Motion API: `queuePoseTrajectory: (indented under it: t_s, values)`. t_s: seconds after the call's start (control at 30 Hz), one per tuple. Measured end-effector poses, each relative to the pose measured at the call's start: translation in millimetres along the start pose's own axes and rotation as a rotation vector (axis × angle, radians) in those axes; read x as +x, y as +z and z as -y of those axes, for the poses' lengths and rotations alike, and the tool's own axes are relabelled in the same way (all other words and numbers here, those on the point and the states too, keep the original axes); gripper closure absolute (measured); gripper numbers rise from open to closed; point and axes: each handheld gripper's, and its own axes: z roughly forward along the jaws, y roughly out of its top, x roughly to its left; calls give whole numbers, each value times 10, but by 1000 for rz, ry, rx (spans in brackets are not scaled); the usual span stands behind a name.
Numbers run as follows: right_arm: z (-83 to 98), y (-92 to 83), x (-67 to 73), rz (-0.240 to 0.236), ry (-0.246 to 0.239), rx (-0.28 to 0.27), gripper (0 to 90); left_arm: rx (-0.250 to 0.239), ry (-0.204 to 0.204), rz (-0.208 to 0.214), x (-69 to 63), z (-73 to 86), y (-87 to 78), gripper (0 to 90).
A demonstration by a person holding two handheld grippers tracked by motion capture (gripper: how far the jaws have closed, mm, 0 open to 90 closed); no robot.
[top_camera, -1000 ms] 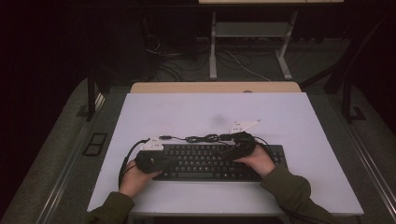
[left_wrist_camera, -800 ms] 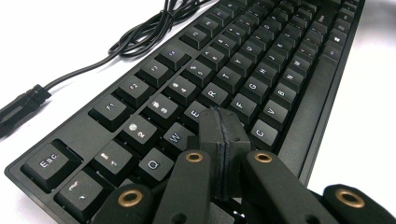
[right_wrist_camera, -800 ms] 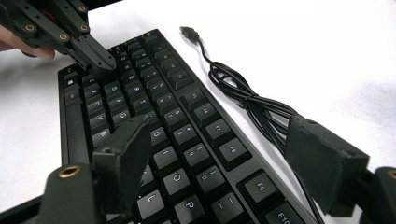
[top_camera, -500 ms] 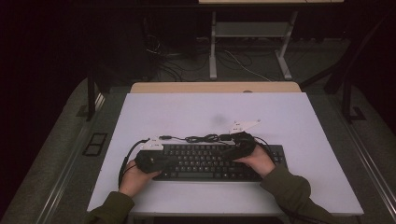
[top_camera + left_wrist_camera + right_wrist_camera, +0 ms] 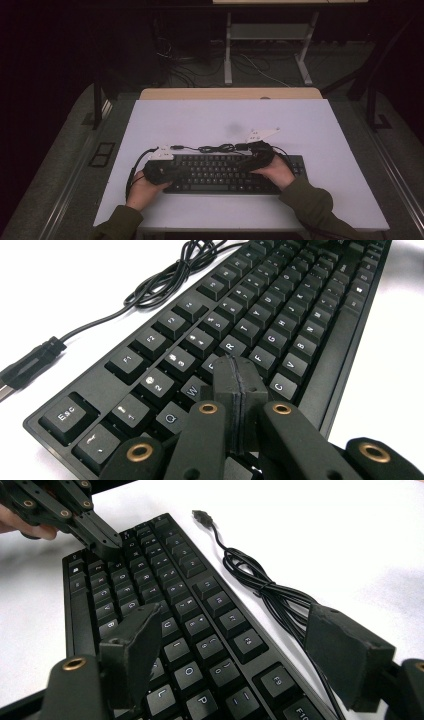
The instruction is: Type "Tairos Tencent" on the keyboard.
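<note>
Two grippers over keyboard [image 5: 220, 174]: left gripper [image 5: 235, 390] closed, tips together like one finger, pressing keys near W; right gripper [image 5: 240, 650] wide open, empty, hovering above right-side keys.

The keyboard [image 5: 280, 315] is black all over, its keys marked with small white letters, and its cable [image 5: 260, 587] is black too. Both the left gripper [image 5: 235, 385] and the right gripper [image 5: 240, 645] are matte black — brass-coloured rings at the joints. The table [image 5: 300, 120] is pale white-grey; the sleeves [image 5: 310, 202] are olive green.
</note>
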Motion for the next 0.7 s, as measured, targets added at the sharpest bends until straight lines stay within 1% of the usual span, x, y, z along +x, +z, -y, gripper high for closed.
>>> queuePoseTrajectory:
  t_s: [0.23,0.3,0.47,0.7]
  values:
    - [1,2,5,-2,4,2,229,-9,7,7,-23,-20,-18,891]
    - [2,2,3,-1,4,3,229,-13,2,12,-38,-24,-15,890]
    - [0,1,5,-2,4,2,229,-11,20,24,-80,-46,-1,891]
    - [3,4,3,-2,5,2,229,-6,39,56,-153,-71,42,891]
